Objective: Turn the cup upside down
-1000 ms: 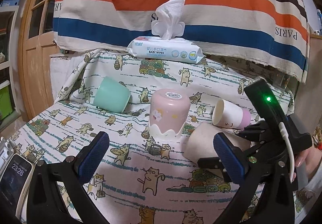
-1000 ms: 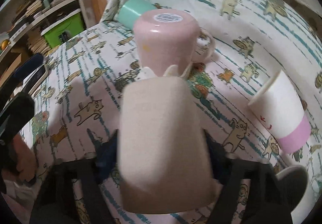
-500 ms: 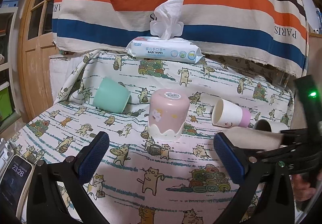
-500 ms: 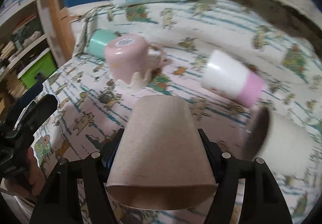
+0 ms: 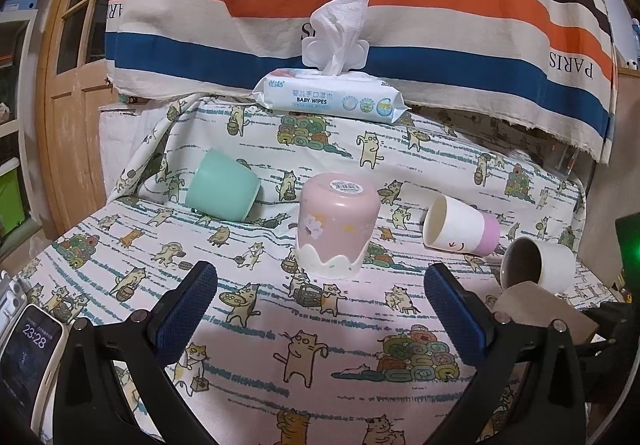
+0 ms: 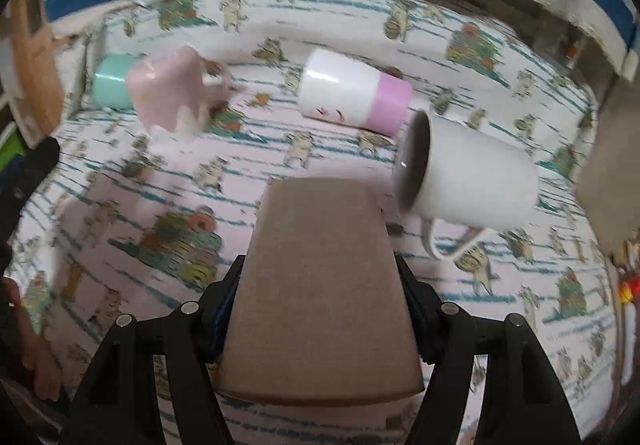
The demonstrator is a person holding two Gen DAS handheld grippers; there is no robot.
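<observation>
My right gripper (image 6: 320, 297) is shut on a brown paper cup (image 6: 320, 285), held above the cat-print cloth with its narrow base pointing away from me and its wide rim toward the camera. The cup's edge shows at the right of the left wrist view (image 5: 536, 305). My left gripper (image 5: 320, 309) is open and empty, low over the cloth in front of the upside-down pink cup (image 5: 338, 225). The pink cup also shows in the right wrist view (image 6: 168, 93).
A mint cup (image 5: 222, 189), a white-and-pink cup (image 5: 460, 231) and a white mug (image 5: 540, 265) lie on their sides on the cloth. A baby wipes pack (image 5: 332, 97) sits at the back under a striped cloth. A phone (image 5: 28, 357) is at the left edge.
My right gripper has carried the brown cup away from the pink cup, to the right, near the white mug. The left gripper has stayed put.
</observation>
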